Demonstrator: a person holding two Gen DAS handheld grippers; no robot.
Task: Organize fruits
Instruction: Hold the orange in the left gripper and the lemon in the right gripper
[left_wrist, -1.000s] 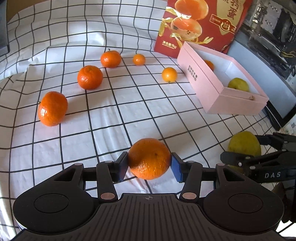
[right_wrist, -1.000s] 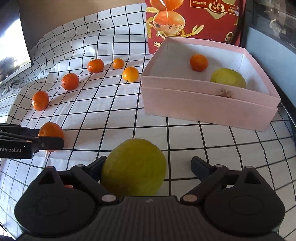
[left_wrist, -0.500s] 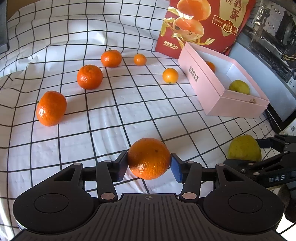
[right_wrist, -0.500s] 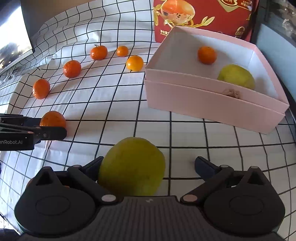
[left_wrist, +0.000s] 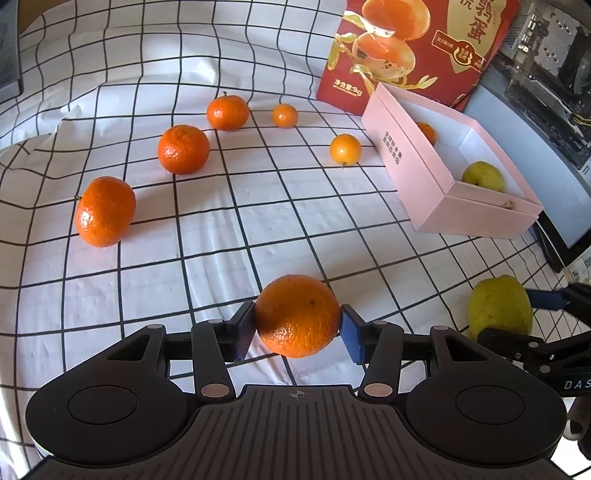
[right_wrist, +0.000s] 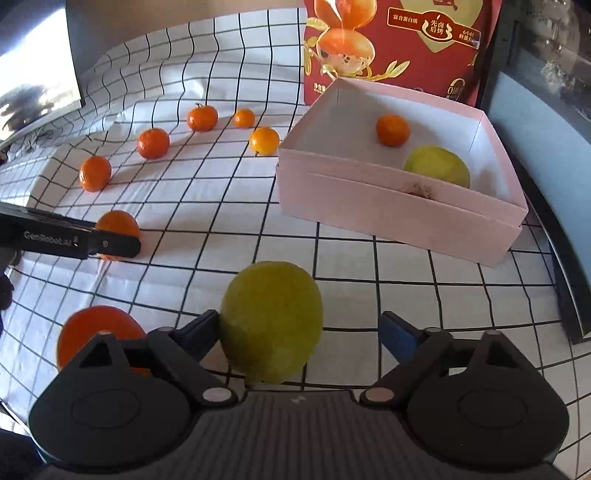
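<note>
Left wrist view: the left gripper (left_wrist: 297, 323) pinches an orange (left_wrist: 297, 315) at lower centre, both pads pressed against its sides, above the checked surface (left_wrist: 221, 236).

Right wrist view: the right gripper (right_wrist: 297, 334) is spread wide; a yellow-green fruit (right_wrist: 271, 321) touches its left finger only, the right finger standing apart. The pink box (right_wrist: 399, 214) sits at upper right.

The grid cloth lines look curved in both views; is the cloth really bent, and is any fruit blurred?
Left wrist view: cloth lines bow from fisheye distortion, though real wrinkles show at the back; the held orange is sharp with glare spots. Right wrist view: same bowing; the near yellow-green fruit looks soft.
</note>
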